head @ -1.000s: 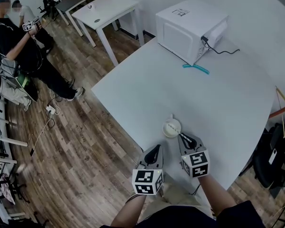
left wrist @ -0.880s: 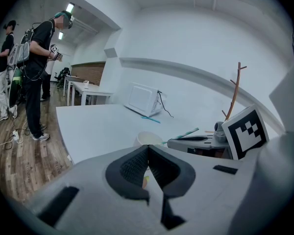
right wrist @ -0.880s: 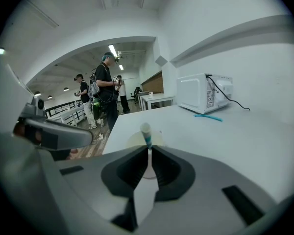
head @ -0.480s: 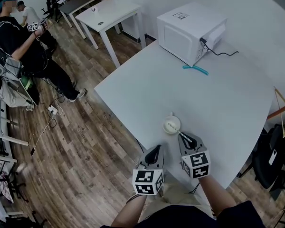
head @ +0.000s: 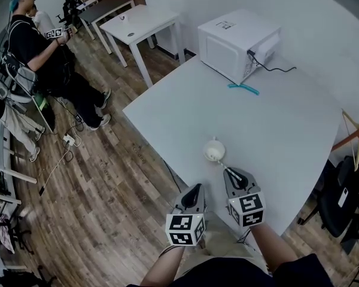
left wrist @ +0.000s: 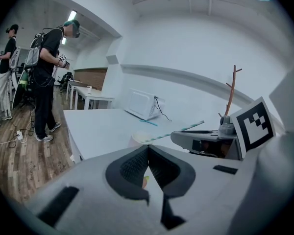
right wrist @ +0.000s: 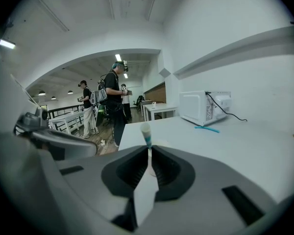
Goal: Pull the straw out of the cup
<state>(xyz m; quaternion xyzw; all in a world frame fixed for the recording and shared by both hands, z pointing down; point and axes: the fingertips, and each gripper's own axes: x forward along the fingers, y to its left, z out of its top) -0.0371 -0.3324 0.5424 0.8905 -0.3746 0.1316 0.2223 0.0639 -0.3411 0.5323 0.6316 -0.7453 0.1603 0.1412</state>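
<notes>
My own jaws are hiding most of the cup (head: 214, 151) in the right gripper view, and I cannot tell whether the far end of the straw (head: 224, 167) is clearing the rim. My right gripper (head: 233, 174) is sitting farther back from the cup than a second ago, clamping the straw, which is slanting from its tips to the cup. My left gripper (head: 194, 189) is hanging closed and empty just beside it.

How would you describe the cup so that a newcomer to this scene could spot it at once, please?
Find the large white table, with a microwave at its far end. Close to the near edge, just ahead of the right gripper, stands a small white cup, the only round thing on the table.
</notes>
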